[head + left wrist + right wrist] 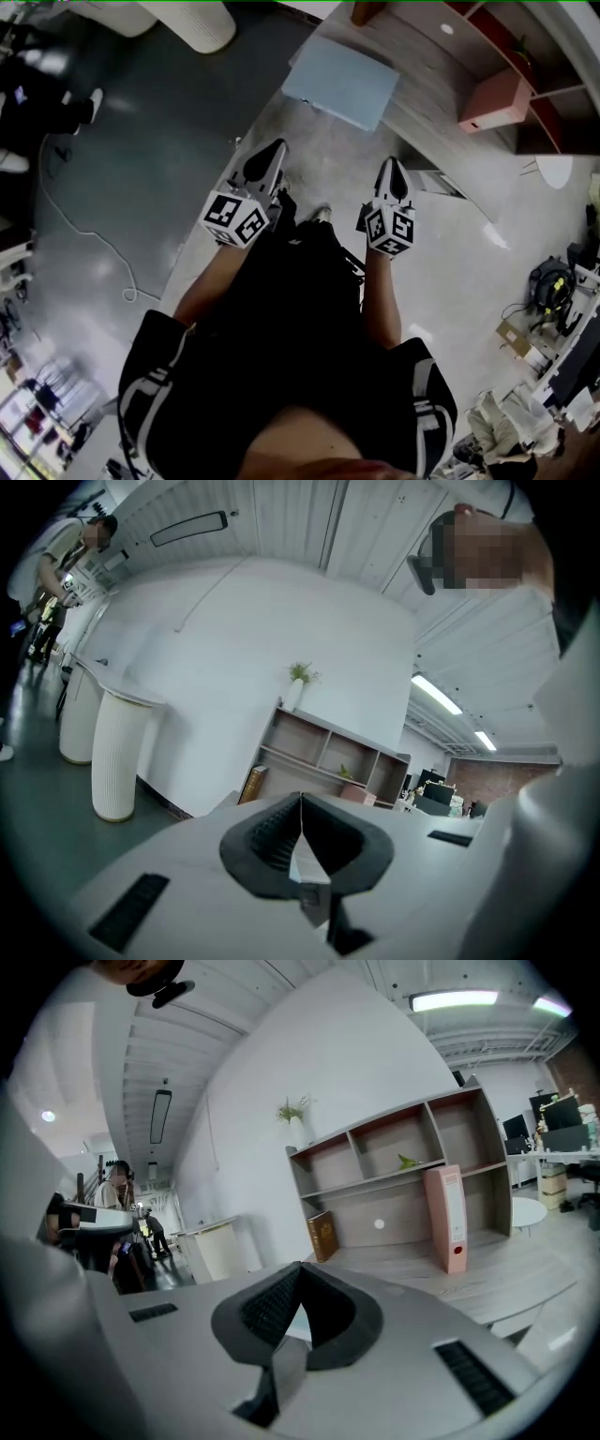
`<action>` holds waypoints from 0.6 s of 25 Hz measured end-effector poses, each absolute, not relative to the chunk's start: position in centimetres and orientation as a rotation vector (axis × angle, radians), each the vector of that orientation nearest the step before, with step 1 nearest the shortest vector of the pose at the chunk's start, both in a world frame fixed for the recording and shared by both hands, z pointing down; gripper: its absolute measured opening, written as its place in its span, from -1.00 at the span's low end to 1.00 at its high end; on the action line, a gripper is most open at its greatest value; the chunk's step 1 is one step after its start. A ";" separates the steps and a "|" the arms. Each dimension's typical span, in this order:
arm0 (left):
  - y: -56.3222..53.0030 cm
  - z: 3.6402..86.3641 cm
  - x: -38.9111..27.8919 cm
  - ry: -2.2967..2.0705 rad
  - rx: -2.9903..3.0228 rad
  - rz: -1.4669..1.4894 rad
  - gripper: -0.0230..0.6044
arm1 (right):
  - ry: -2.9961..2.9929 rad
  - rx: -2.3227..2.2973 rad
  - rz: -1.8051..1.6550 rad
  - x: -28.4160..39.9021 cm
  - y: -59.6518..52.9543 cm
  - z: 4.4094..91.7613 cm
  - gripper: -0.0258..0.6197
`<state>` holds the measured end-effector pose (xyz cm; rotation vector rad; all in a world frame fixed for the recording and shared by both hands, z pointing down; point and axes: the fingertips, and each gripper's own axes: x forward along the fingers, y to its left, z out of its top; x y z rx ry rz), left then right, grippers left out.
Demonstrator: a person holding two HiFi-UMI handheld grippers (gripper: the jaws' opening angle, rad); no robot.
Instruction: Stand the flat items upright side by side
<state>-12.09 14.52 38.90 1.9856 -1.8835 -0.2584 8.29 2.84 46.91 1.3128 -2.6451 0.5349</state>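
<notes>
Pale wooden counter [422,112] with a shelf unit behind it lies ahead. Near its front corner a light blue folder [342,82] lies flat, and a pink box file [494,101] already stands upright further along. The left gripper [275,150] and right gripper [391,169] hover over the floor, fingers together, holding nothing. The standing-up looks not yet begun.

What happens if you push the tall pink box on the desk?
It would probably tip, because the pink box stands tall and narrow on the desk. It looks stiff, with straight flat sides, so it likely won't bend. Its smooth cover might slide a little first.
</notes>
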 end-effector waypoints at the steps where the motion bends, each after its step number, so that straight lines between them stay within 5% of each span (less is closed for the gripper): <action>1: 15.0 38.8 -12.4 -1.893 1.989 -0.257 -0.85 | -2.650 1.309 0.527 7.9 3.2 46.7 -0.84; 15: 17.2 38.2 -16.0 -1.946 2.135 -0.158 -0.82 | -2.627 1.410 0.516 4.9 7.0 45.6 -0.83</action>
